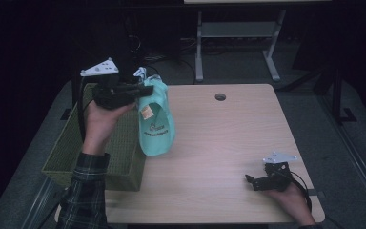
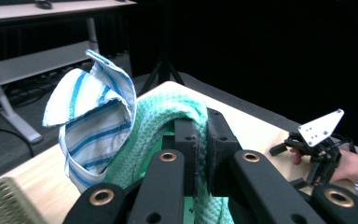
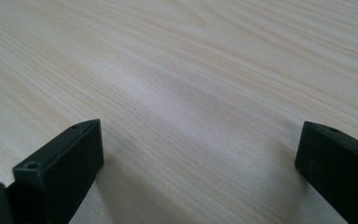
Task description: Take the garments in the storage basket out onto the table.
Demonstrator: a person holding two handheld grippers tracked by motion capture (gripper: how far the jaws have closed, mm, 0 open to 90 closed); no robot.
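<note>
My left gripper (image 1: 143, 90) is raised over the table's left edge and shut on a mint-green waffle cloth (image 1: 155, 121). The cloth hangs down from the jaws with a small label and dark print on it. In the left gripper view the green cloth (image 2: 156, 126) is pinched between the two black jaws of the left gripper (image 2: 204, 135). A white cloth with blue stripes (image 2: 95, 121) bunches up just beside it; whether it is also pinched I cannot tell. My right gripper (image 1: 251, 182) rests low at the table's front right, open, with bare wood between the jaws of the right gripper (image 3: 200, 154).
A green woven basket (image 1: 66, 152) stands against the table's left side, below my left hand. The light wooden table (image 1: 228, 138) has a round cable hole (image 1: 220, 97) near its far edge. A desk frame (image 1: 238, 33) stands on the floor beyond.
</note>
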